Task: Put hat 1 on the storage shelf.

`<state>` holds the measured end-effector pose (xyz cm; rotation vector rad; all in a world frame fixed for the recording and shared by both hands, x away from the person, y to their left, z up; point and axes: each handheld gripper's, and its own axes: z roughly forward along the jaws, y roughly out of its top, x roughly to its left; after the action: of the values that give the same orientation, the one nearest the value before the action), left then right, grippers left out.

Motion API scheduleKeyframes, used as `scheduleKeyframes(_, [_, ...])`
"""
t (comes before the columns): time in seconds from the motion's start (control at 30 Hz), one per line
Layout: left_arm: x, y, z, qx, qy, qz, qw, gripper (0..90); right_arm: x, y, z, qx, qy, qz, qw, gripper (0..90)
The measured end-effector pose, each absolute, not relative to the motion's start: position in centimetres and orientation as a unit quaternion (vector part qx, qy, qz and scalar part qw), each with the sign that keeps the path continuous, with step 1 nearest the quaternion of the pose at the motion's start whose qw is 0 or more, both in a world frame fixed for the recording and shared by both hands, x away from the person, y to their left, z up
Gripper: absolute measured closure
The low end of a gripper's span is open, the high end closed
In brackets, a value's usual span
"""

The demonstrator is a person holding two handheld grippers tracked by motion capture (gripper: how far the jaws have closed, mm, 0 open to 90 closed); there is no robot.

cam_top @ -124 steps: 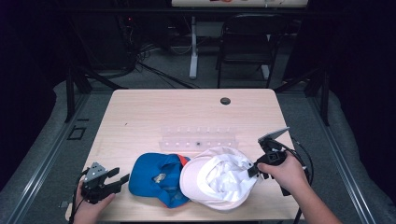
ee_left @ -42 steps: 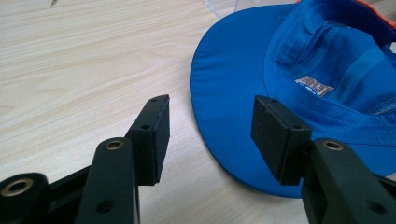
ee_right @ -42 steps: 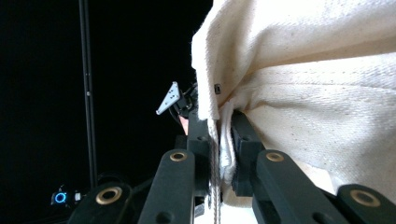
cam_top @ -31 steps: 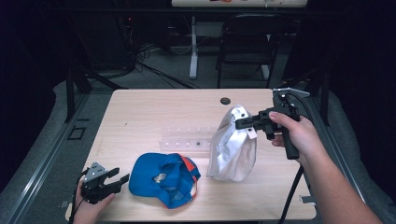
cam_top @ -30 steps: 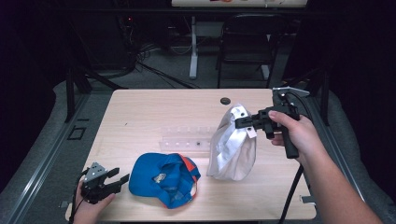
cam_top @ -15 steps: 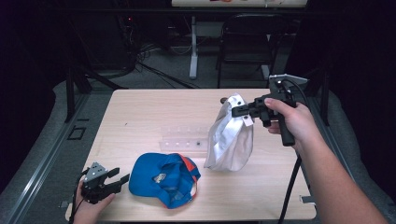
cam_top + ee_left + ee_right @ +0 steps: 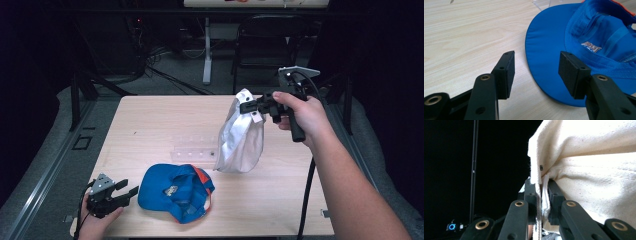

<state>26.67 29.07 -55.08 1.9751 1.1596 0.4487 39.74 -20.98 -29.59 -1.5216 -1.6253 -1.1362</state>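
A white cap [image 7: 241, 140] hangs in the air over the right half of the table, pinched at its top edge by my right gripper [image 7: 247, 107]. The right gripper view has cream fabric [image 7: 594, 170] clamped between the two black jaws of the right gripper [image 7: 541, 202]. A blue cap [image 7: 175, 191] with an orange trim lies upside down near the table's front edge. My left gripper [image 7: 131, 191] rests at the front left corner, open, just left of the blue cap's brim [image 7: 544, 50]. The left gripper [image 7: 535, 66] has nothing between its pads.
A clear plastic strip [image 7: 195, 151] lies flat at mid-table. The wooden table [image 7: 160, 120] has a small dark round object at its far edge, behind the hanging cap. A dark chair [image 7: 270, 45] and cables are on the floor beyond.
My right hand has carried the white cap up and farther toward the table's back edge. The cap now hangs clear of the table. The left gripper and blue cap have stayed put.
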Motion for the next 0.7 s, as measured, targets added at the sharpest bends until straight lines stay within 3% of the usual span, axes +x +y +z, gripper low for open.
scheduleKeyframes(0.7, [26.8, 28.9, -55.0, 0.779, 0.451, 0.177, 0.398, 47.8, 43.8, -15.5, -29.5, -0.565, -0.640, -0.421, 0.305, 81.4])
